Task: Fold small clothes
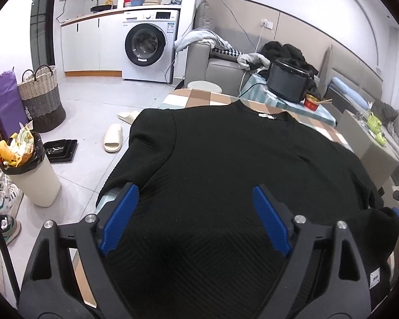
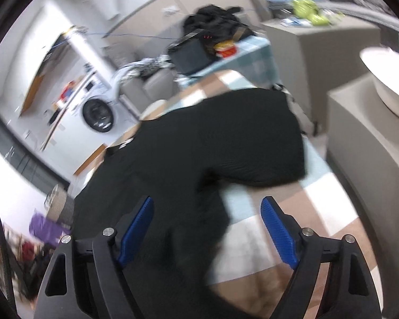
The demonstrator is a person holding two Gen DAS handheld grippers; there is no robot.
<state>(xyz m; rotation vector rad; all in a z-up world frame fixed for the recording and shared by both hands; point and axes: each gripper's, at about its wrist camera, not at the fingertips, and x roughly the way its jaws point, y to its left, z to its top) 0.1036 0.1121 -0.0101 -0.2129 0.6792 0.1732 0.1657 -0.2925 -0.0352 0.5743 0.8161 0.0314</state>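
A black ribbed sweater (image 1: 226, 164) lies spread flat on a table with a checked cloth (image 1: 199, 97), neckline toward the far side. My left gripper (image 1: 196, 204) is open, its blue pads wide apart over the sweater's lower body, holding nothing. In the blurred right wrist view the sweater (image 2: 199, 143) shows with one sleeve (image 2: 258, 148) lying out to the right. My right gripper (image 2: 207, 212) is open above the sweater's edge and the cloth (image 2: 292, 186), holding nothing.
A dark rice cooker (image 1: 288, 81) and a red bowl (image 1: 312, 102) stand at the table's far end. A full waste bin (image 1: 29, 170), a woven basket (image 1: 41, 98) and slippers (image 1: 113, 137) are on the floor at left. A grey sofa (image 1: 220, 63) is behind.
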